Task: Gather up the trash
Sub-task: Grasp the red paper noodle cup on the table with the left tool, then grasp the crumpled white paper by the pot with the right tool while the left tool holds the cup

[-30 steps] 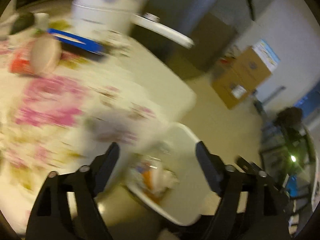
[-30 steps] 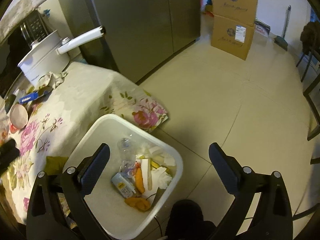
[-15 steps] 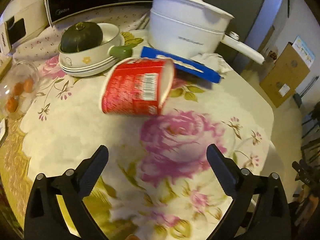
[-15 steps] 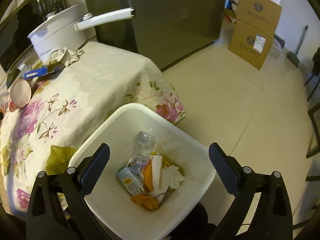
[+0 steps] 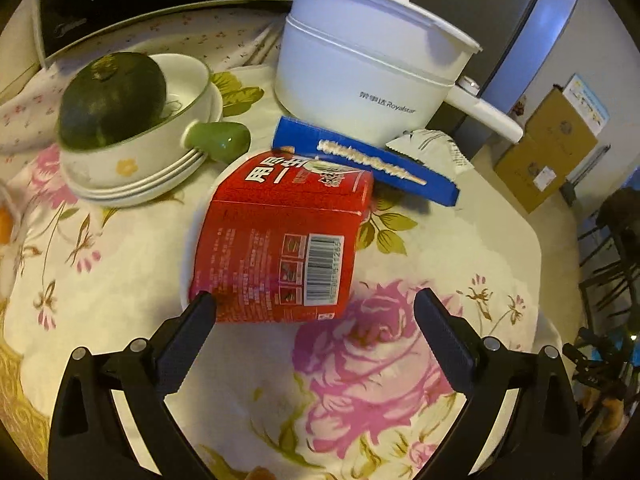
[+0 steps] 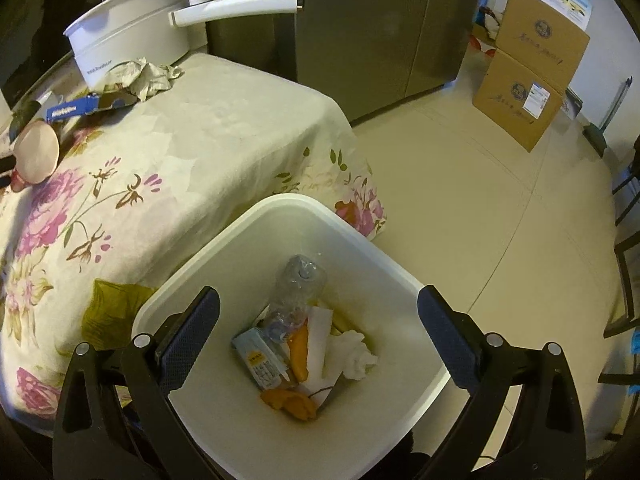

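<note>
A red instant-noodle cup (image 5: 280, 248) lies on its side on the floral tablecloth (image 5: 380, 360). My left gripper (image 5: 314, 308) is open just in front of it, its left fingertip (image 5: 200, 312) at the cup's near lower corner; nothing is gripped. Behind the cup lie a blue box (image 5: 372, 164) and a crumpled wrapper (image 5: 432, 148). My right gripper (image 6: 318, 304) hangs open and empty over a white bin (image 6: 280, 204) holding a plastic bottle (image 6: 296, 292), a small carton (image 6: 260, 364), tissue (image 6: 352, 356) and orange peel (image 6: 292, 400).
A white electric pot (image 5: 368, 68) with a long handle stands at the back of the table. A stack of bowls (image 5: 120, 160) with a dark green squash (image 5: 112, 96) sits at the left. Cardboard boxes (image 6: 528, 80) stand on the floor beside a fridge (image 6: 360, 20).
My left gripper swung from above the bin to the table and closed in on the red cup. The right gripper drifted a little; the bin now sits more squarely beneath it.
</note>
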`<state>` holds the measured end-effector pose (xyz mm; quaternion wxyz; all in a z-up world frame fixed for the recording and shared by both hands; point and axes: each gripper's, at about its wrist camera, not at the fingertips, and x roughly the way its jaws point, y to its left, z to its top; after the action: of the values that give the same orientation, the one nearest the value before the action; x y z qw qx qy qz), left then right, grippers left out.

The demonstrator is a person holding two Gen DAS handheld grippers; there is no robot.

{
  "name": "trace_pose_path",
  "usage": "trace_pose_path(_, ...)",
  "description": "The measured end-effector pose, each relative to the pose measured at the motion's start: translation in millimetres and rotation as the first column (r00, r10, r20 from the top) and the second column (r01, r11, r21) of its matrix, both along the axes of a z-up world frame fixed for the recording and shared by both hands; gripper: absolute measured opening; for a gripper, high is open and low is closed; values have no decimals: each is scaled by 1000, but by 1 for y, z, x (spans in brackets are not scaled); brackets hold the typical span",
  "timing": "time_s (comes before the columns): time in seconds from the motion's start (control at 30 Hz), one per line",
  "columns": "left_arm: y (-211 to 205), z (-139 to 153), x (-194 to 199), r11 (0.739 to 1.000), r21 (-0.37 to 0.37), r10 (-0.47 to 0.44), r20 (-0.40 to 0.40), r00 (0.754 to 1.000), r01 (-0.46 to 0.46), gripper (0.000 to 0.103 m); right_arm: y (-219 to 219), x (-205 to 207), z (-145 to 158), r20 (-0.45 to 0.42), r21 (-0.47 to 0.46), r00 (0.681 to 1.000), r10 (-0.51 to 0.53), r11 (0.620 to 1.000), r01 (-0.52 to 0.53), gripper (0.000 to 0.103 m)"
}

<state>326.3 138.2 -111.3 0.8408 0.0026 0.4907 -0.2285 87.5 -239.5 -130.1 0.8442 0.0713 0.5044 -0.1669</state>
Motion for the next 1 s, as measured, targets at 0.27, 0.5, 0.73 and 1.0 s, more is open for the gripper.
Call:
trace_pose_path(0.27, 14, 6, 10, 997, 18, 68, 68, 995, -70, 96, 6, 2, -1, -3, 9, 1000, 27, 1000, -27, 95)
trace_pose_path(0.5, 2, -5, 28, 997, 68, -28, 4, 1000, 28, 96, 9, 4, -3, -11, 8, 999, 41, 999, -41, 95)
trace_pose_path(0.73, -11, -5, 5, 999, 24, -41, 33, 999, 40, 85, 8, 3, -4, -9, 2, 999, 41, 999, -41, 95)
trace_pose_path(1.0, -8, 26, -77, 996, -75, -32, 90, 995, 38, 85, 47, 25, 10, 18, -29, 973, 232, 972, -231, 95)
